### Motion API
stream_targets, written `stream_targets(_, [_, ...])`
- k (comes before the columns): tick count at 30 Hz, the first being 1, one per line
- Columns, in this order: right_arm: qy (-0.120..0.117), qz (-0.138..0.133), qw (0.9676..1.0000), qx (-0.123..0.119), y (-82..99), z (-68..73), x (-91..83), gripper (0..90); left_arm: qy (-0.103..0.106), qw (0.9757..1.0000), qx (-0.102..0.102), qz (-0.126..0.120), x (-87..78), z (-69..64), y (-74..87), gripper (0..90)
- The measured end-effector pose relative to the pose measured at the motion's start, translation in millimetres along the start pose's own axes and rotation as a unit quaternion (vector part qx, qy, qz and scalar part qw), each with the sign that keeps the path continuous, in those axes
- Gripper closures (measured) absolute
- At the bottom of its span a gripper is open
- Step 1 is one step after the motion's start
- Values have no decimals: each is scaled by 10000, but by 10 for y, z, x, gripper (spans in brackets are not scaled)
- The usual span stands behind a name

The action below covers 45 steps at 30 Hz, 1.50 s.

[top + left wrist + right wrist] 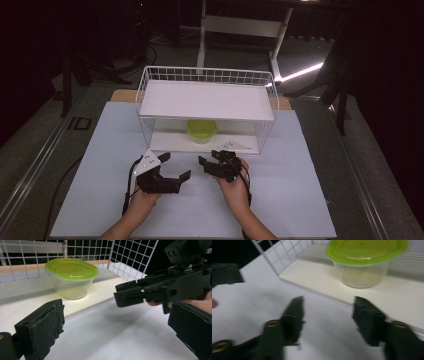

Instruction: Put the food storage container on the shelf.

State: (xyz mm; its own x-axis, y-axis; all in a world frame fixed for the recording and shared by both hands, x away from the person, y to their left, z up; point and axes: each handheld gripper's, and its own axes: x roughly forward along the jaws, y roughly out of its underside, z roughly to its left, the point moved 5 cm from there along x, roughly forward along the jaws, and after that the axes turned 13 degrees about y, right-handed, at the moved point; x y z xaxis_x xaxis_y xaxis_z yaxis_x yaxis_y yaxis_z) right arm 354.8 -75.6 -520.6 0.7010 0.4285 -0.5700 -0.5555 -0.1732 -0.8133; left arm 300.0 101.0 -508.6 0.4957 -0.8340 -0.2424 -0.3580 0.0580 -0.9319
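Nearest, at the bottom edge of the high view: two forearms, cut off by the frame, each hand wrapped round a gripper. Left gripper (176, 167), grey three-cornered plate on top, jaws apart with nothing between them; in its own view both padded jaws cut off by the bottom and side edges. Right gripper (209, 157), just right of the left one, close but not touching, jaws apart and empty; in its own view blurred by motion, edges hard to make out. Below both, a pale sheet covering the worktop (300, 200), bare under the jaws. Next, the white wire rack (145, 90), two-tiered, open at the front, its upper shelf a plain white board. On the lower shelf, beyond both pairs of jaws and apart from them: clear plastic container (202, 131) with a green lid, upright, lid on, roughly midway across the shelf; upper part partly shaded by the top shelf in the high view, seen more plainly in the left gripper view (71, 277) and cropped at the top in the right gripper view (365, 262). Contents not discernible through the clouded wall. Farthest: dark surroundings, a white frame leg and floor, detail lost in shadow.
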Motion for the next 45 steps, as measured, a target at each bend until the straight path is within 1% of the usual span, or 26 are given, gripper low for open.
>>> stream_targets(2, [-41, -77, 10000, -45, 6, 4, -64, 297, 39, 10000, 32, -22, -4, -21, 0, 15])
stream_targets(4, [-193, -166, 9997, -29, 9, 7, -127, 224, 70, 10000, 38, -31, -3, -40, 10, 15])
stream_targets(7, [-315, -222, 9993, -32, 24, -1, -188, 177, 107, 9999, 38, 27, 8, -62, 35, 15])
stream_targets(8, [-302, -210, 9993, -70, 31, -9, -207, 172, 116, 9999, 41, 49, 8, -70, 44, 15])
stream_targets(10, [-254, -181, 9995, -82, 50, -45, -238, 172, 137, 9998, 58, 107, -1, -90, 64, 15])
stream_targets(12, [-270, -212, 9994, 29, 74, -95, -285, 172, 178, 9997, 84, 170, -23, -111, 80, 15])
stream_targets(14, [-251, -216, 9994, 43, 102, -139, -330, 172, 212, 9994, 122, 228, -54, -130, 89, 15])
stream_targets(17, [-204, -246, 9995, -42, 150, -192, -408, 172, 222, 9992, 177, 269, -119, -147, 97, 15])
stream_targets(21, [-205, -288, 9993, -129, 203, -240, -526, 170, 255, 9990, 181, 305, -204, -158, 114, 15])
stream_targets(24, [-209, -323, 9989, -284, 238, -255, -620, 156, 255, 9989, 207, 327, -272, -166, 128, 15])
stream_targets(25, [-228, -326, 9986, -347, 254, -261, -662, 154, 269, 9989, 204, 333, -289, -168, 131, 15])
stream_targets(27, [-238, -338, 9984, -393, 282, -277, -732, 154, 273, 9988, 189, 347, -331, -173, 142, 15])
stream_targets(29, [-268, -366, 9980, -442, 318, -304, -823, 153, 292, 9989, 119, 350, -375, -174, 151, 15])
stream_targets(33, [-263, -346, 9981, -439, 401, -379, -980, 153, 250, 9989, 158, 363, -461, -173, 175, 15])
stream_targets(35, [-216, -350, 9982, -443, 438, -417, -1044, 153, 230, 9989, 195, 367, -506, -172, 190, 15])
stream_targets(37, [-245, -363, 9984, -356, 461, -453, -1099, 153, 209, 9990, 188, 347, -553, -174, 205, 15])
stream_targets(39, [-266, -392, 9985, -270, 478, -486, -1146, 154, 203, 9991, 139, 331, -599, -185, 224, 15])
stream_targets(41, [-238, -437, 9985, -242, 499, -505, -1184, 157, 201, 9991, 134, 352, -631, -199, 238, 15])
stream_targets(45, [-177, -456, 9983, -311, 554, -524, -1204, 157, 229, 9988, 143, 413, -681, -236, 256, 15])
